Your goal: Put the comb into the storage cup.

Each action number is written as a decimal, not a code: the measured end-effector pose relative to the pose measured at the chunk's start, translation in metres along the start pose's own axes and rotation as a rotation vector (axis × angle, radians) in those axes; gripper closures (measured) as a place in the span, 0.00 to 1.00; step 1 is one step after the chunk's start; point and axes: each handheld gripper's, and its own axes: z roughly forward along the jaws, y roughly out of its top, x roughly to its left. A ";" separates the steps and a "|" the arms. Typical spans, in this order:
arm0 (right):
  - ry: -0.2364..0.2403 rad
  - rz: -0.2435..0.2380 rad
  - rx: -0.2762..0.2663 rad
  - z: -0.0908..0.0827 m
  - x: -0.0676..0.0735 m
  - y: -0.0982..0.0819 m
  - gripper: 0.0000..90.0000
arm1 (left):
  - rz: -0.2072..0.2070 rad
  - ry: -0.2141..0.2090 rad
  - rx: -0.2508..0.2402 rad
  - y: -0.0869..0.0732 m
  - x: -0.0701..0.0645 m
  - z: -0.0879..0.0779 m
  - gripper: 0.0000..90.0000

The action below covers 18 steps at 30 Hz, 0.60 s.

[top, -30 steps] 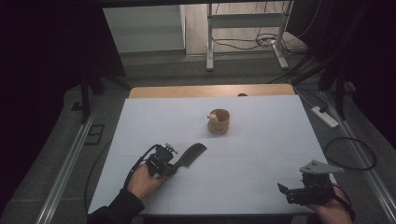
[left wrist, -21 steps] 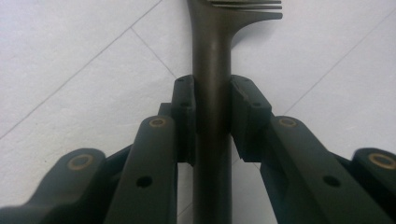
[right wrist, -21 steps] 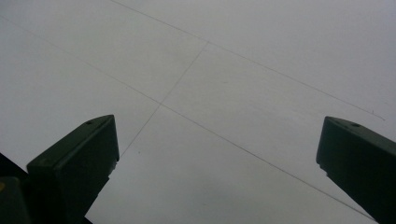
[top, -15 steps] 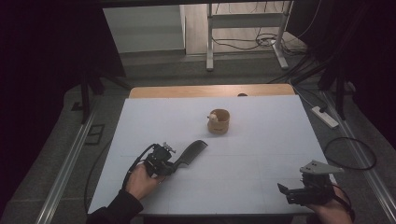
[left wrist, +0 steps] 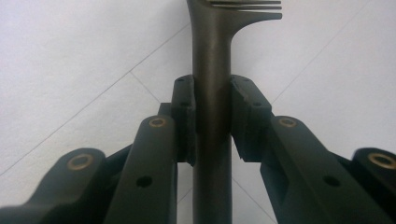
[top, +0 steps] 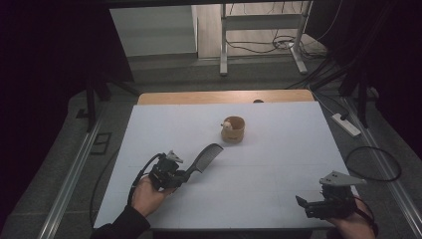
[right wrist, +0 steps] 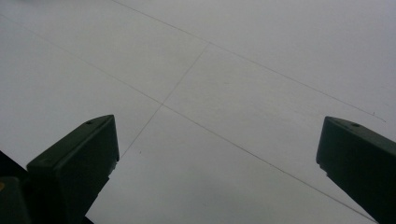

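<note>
the left gripper point(top: 185, 174), in the lower left of the high view, was clenched on the handle of a dark comb point(top: 205, 157), whose toothed end pointed up and right toward a small wooden cup point(top: 233, 129) near the middle of the white table point(top: 278, 164). in the left gripper view the pads sat tight on both sides of the handle point(left wrist: 212, 93), with the teeth at the top edge of the frame. the right gripper point(top: 311, 208) rested at the lower right, jaws spread wide with nothing between them.

the step looked like carrying the comb toward the cup. to do it well, the grip should stay firm, the comb should be tipped handle-up before reaching the rim, and the approach should be slow so the light cup would not be knocked over.
</note>
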 end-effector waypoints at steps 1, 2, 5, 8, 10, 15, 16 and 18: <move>-0.001 0.000 0.000 0.000 0.000 0.000 0.00 | 0.005 -0.003 -0.010 -0.001 0.000 -0.002 0.80; -0.001 -0.001 -0.001 0.000 0.000 0.000 0.00 | 0.008 -0.009 -0.021 -0.001 -0.001 -0.003 0.80; 0.000 -0.002 -0.001 0.000 0.000 0.000 0.00 | 0.016 -0.016 -0.047 -0.002 -0.002 -0.008 0.80; 0.001 -0.002 -0.002 0.000 0.000 0.000 0.00 | 0.024 -0.021 -0.072 -0.004 -0.005 -0.012 0.80; 0.002 -0.002 -0.002 0.000 0.000 0.000 0.00 | 0.029 -0.016 -0.085 -0.005 -0.007 -0.015 0.80; 0.003 -0.003 -0.003 0.000 0.000 0.000 0.00 | 0.021 -0.010 -0.135 -0.007 -0.012 -0.024 0.80; 0.002 -0.003 -0.003 0.000 0.000 0.000 0.00 | 0.020 -0.013 -0.149 -0.007 -0.014 -0.026 0.80; 0.002 -0.003 -0.003 0.000 0.000 0.000 0.00 | 0.024 -0.018 -0.167 -0.008 -0.016 -0.028 0.80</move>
